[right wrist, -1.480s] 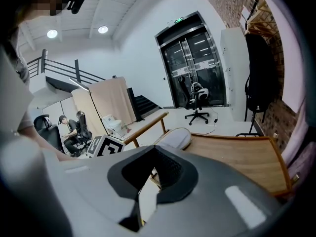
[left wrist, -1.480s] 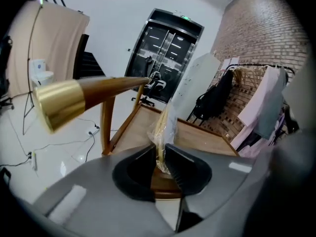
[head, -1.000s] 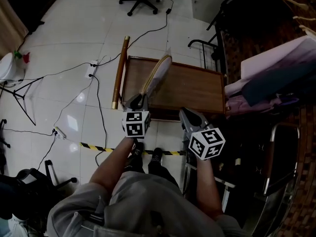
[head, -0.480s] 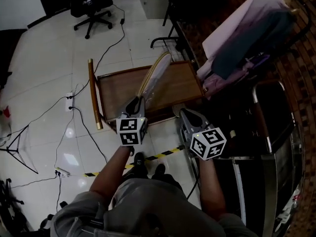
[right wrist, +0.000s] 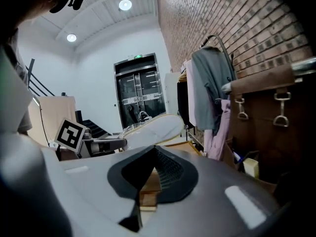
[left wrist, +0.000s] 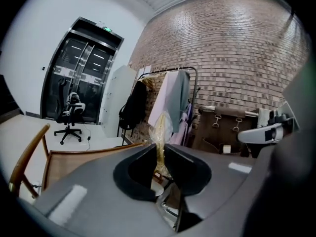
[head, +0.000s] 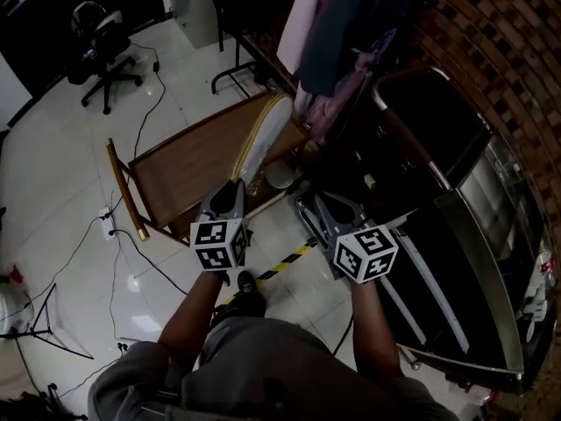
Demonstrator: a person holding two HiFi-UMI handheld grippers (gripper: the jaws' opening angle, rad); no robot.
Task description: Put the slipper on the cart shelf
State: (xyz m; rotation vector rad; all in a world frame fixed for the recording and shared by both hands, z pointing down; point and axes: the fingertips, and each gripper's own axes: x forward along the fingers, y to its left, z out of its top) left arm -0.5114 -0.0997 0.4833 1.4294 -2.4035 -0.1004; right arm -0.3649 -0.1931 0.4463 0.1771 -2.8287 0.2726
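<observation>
Clearly the pick-up is done: the left gripper [left wrist: 158,151] has its jaws pressed on the thin edge of the slipper [left wrist: 161,127], which rises up and away from the jaw tips in a clear wrap. The right gripper [right wrist: 153,150] has its jaws together with nothing between them.

Beyond the left jaws and under the slipper lies a wooden table [head: 180,165]. Judging by the head view, the slipper is lifted clear of it. Past the slipper's far end hang some garments [head: 329,24].

What remains, as I judge it, is the whole placing. The slipper must be carried to the cart [head: 429,277], which stands to the right of both pairs of jaws, then set on a shelf and released. No shelf surface is plain in these dark pictures.

The left gripper view alone shows the pinch itself, but it shows the slipper only edge-on. The right gripper view shows the slipper's broad pale side, ahead and left of the right jaws, with the left gripper at its near end. Only the head view shows the cart's rails and how both grippers stand relative to them.
</observation>
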